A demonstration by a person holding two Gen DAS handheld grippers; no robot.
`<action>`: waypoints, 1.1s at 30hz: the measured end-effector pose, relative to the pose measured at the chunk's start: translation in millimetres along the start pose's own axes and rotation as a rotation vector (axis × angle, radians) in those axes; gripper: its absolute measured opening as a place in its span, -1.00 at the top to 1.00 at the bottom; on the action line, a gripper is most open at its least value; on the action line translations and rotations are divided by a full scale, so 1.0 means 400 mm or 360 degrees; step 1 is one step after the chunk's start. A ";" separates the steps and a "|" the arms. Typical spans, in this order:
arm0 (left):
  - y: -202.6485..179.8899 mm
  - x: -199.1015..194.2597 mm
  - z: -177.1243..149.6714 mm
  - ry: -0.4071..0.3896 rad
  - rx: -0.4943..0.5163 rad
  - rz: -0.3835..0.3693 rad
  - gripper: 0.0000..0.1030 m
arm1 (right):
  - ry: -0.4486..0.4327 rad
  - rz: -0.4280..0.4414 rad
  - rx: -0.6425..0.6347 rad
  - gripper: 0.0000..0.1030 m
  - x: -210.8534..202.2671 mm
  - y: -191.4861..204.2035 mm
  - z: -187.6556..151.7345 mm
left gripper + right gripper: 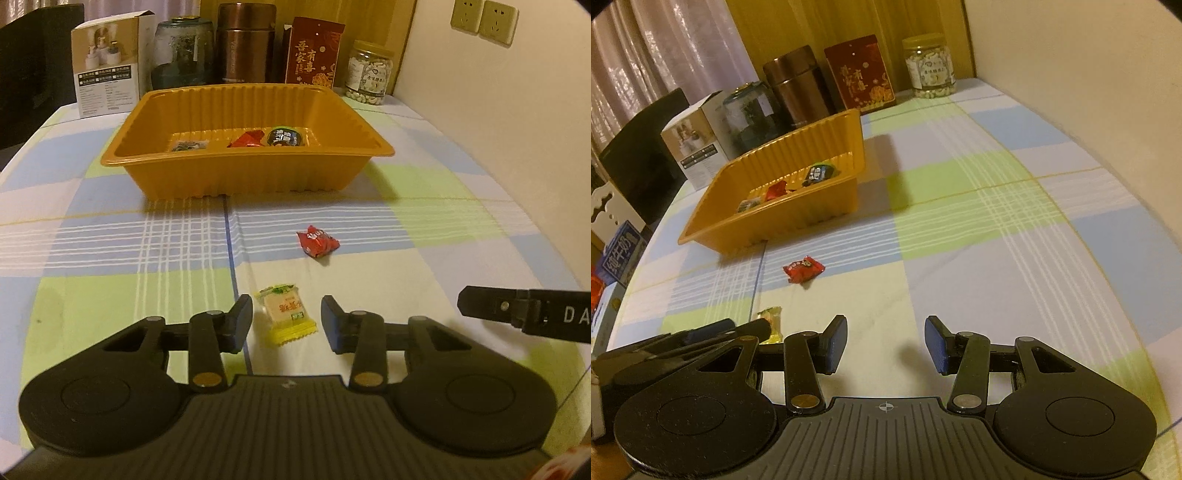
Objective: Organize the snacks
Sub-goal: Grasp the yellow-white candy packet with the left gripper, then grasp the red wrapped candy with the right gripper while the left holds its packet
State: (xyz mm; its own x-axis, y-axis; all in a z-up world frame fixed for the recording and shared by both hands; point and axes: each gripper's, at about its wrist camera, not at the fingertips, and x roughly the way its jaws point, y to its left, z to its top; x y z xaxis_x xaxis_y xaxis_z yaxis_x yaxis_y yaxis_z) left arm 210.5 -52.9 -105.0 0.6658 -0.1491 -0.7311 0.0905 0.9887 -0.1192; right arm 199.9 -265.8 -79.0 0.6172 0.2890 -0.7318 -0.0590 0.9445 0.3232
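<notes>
Left gripper (286,314) spread apart, straddled yellow candy (287,315) for pinch; tray (369,129) at 12. Right gripper (885,338) apart, empty, idle.

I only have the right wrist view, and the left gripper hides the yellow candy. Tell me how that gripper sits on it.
Observer: The left gripper is open. The yellow candy lies flat on the tablecloth between its fingers, not yet pinched.
Operator: Check my gripper's clearance from it.
Observer: One finger of the right gripper shows off to the right of the left gripper, well apart from the candy.
</notes>
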 end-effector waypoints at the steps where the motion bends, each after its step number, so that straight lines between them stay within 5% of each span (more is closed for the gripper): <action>1: 0.000 0.007 0.000 0.0003 0.0000 -0.0002 0.31 | 0.0002 0.0002 0.0004 0.09 0.006 -0.001 -0.001; 9: -0.001 0.036 -0.004 0.0009 0.0014 0.0019 0.58 | 0.0022 -0.0010 0.0009 0.09 0.042 -0.005 -0.003; 19: 0.090 -0.004 0.000 -0.0008 -0.0060 0.0068 0.60 | 0.0016 0.0076 -0.0072 0.09 0.081 0.046 0.008; 33: 0.193 -0.041 -0.004 -0.0011 -0.0197 0.0091 0.60 | -0.0011 0.0194 -0.0493 0.09 0.244 0.167 0.072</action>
State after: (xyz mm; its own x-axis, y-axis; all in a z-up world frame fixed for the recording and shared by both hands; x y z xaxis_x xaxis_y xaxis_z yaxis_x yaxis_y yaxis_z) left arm 205.2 25.7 -103.2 0.6725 -0.0918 -0.7344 -0.0397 0.9864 -0.1596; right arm 278.8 -179.0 -111.7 0.5960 0.4028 -0.6947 -0.3677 0.9059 0.2099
